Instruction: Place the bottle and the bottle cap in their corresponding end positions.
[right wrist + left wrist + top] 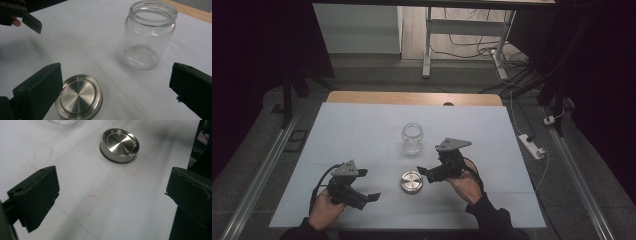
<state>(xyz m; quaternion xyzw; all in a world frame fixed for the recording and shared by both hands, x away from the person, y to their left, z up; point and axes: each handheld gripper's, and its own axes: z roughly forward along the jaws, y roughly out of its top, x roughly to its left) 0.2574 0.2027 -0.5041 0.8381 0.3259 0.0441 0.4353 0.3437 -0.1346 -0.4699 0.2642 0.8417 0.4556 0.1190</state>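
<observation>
Nearest the high camera, the person's hands hold the two grippers low over the white table (pixel 362 125): the left gripper (pixel 371 197) sits at the near left with its jaws spread wide and nothing between them, and the right gripper (pixel 422 171) is likewise wide open and empty. The steel lid (pixel 411 182) lies flat on the table between them, just beside the right gripper's tips. The empty, open glass jar (pixel 412 138) stands upright a little beyond the lid.

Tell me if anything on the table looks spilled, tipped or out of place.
Nothing stands out. The glass jar stands upright and empty, its metal lid lies flat beside it, and both tongs are open, clear of them.
</observation>
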